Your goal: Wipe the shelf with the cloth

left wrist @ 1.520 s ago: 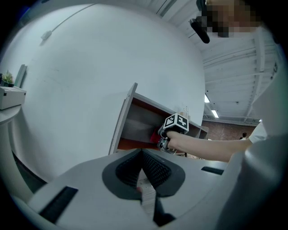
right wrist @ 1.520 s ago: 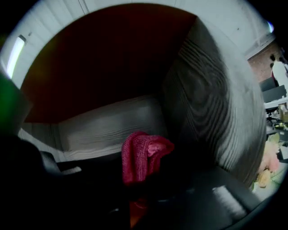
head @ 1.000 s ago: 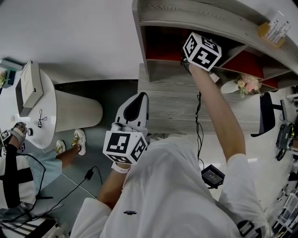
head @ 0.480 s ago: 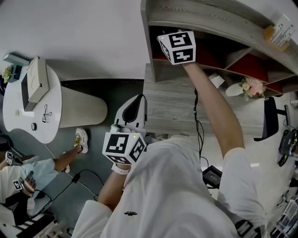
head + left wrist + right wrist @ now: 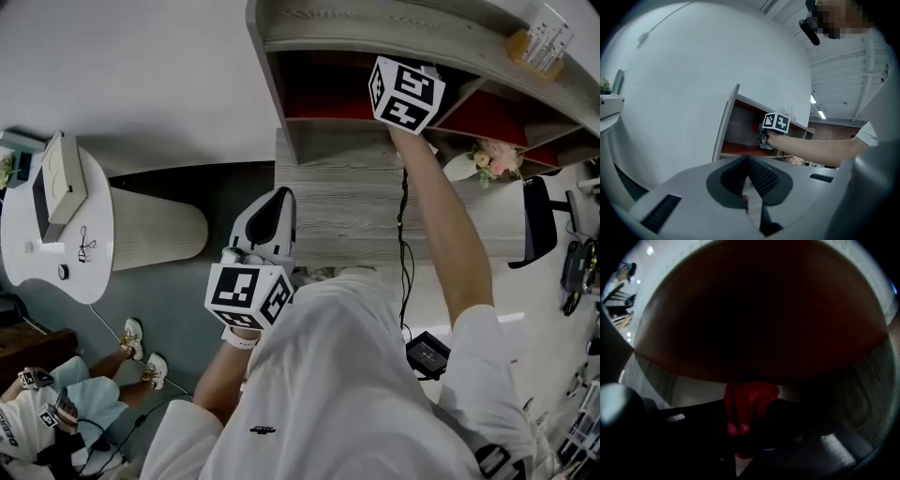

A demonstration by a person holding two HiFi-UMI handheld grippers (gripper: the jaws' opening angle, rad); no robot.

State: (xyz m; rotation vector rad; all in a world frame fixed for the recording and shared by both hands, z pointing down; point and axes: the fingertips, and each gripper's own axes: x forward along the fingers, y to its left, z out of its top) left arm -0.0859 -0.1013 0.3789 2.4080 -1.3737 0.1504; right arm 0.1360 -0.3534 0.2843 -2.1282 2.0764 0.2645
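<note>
The grey wooden shelf (image 5: 347,192) with its red back panel stands ahead of me. My right gripper (image 5: 406,92) reaches into the upper left compartment, its jaws hidden behind the marker cube in the head view. In the right gripper view, the right gripper (image 5: 746,416) is shut on a red cloth (image 5: 752,394), which bunches up against the dim shelf board (image 5: 693,385). My left gripper (image 5: 267,223) hangs low in front of my body, below the shelf. Its jaws meet at the tips with nothing between them. From the left gripper view, the right gripper (image 5: 765,136) sits inside the compartment over the shelf (image 5: 740,149).
A round white table (image 5: 52,253) with a box stands at the left. A seated person (image 5: 56,417) is at the lower left. Flowers (image 5: 495,161) lie on a shelf board to the right, glassware (image 5: 544,42) stands on the shelf's top, and a black chair (image 5: 536,223) is at the right.
My right gripper swept left inside the compartment with the cloth, then back to the right. My left gripper has stayed put. The seated person has shifted lower.
</note>
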